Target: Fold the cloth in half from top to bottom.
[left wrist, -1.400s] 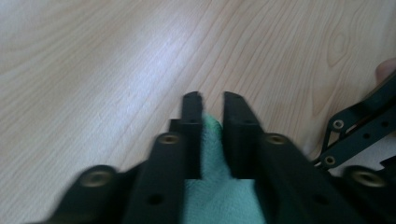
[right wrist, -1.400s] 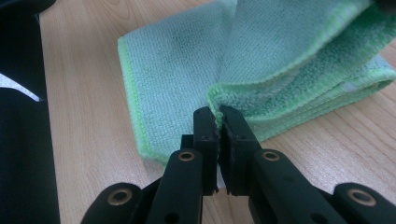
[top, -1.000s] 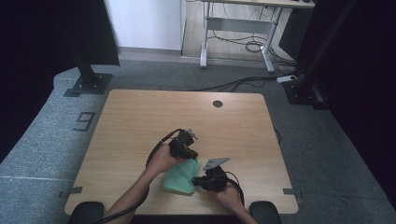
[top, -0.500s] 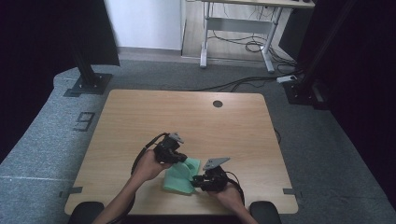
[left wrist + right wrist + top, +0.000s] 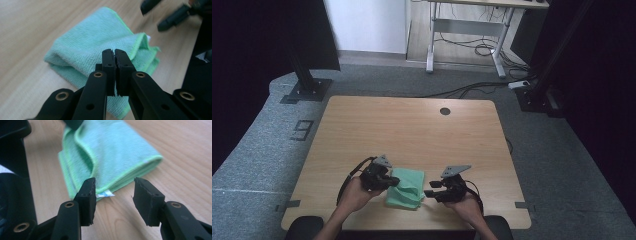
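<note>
At the table's near edge, a folded green microfibre cloth point(image 5: 405, 188) lies between two hand-held grippers

Left gripper point(image 5: 115, 53), jaws pressed together on nothing, hovers over the nubby, looped pile; right gripper point(image 5: 113, 188), jaws parted and empty, faces the cloth's stitched edge and small white tag point(image 5: 105, 194). Folding looks largely done; pale wood-grain tabletop point(image 5: 412, 125) stretches beyond

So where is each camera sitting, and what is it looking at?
High view: above the person's side, looking down on the table; forearms, both hands.
Left gripper view: on the left tool, jaws together, facing the green cloth.
Right gripper view: on the right tool, jaws apart, facing the cloth's tag corner.
All share the cloth.
</note>
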Tool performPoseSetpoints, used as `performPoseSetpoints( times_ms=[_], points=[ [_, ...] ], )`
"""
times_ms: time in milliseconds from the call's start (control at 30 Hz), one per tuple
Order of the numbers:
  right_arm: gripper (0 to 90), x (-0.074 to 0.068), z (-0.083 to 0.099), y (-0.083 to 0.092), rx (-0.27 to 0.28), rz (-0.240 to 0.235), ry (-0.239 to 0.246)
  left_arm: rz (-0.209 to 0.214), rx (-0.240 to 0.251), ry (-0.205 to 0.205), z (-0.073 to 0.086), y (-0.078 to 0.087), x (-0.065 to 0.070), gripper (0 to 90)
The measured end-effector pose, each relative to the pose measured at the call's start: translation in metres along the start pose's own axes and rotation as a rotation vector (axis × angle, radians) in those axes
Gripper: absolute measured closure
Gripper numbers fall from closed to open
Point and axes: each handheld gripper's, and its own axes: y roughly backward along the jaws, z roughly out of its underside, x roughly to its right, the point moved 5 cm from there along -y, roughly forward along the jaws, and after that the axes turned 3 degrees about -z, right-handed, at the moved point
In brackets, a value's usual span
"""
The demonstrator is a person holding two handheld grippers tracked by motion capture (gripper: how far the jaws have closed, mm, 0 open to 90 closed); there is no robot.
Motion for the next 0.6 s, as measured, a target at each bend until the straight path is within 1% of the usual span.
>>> performPoseSetpoints(
  times_ms=[133,167,233,300,400,433,500,533,600],
  points=[
    [47.9,0.001,-0.006,-0.003,0.008,0.015,-0.002,0.004,-0.003,0.0,0.014,0.0,0.006,84.7],
    [45.9,0.001,-0.008,-0.005,0.008,0.017,-0.001,0.006,-0.006,0.0,0.018,0.0,0.008,82.3],
    [42.1,0.001,-0.012,-0.009,0.007,0.037,-0.001,0.022,-0.006,0.007,0.024,0.0,0.01,77.6],
    [38.3,0.001,-0.015,-0.014,0.005,0.051,-0.004,0.026,0.008,0.006,0.027,0.004,0.011,71.0],
    [34.3,0.004,-0.019,-0.021,0.002,0.072,-0.002,0.022,0.054,0.014,0.025,0.016,0.008,60.3],
    [32.3,0.005,-0.02,-0.023,0.0,0.08,-0.009,0.022,0.07,0.017,0.023,0.02,0.007,55.6],
    [29.9,0.007,-0.022,-0.027,-0.002,0.092,-0.005,0.014,0.111,0.026,0.018,0.026,0.001,49.3],
    [28.6,0.007,-0.023,-0.029,-0.004,0.1,-0.006,0.0,0.136,0.042,0.015,0.028,-0.005,48.0],
    [26.9,0.008,-0.024,-0.033,-0.012,0.11,-0.005,-0.028,0.159,0.062,0.012,0.027,-0.014,44.0]
  ],
)
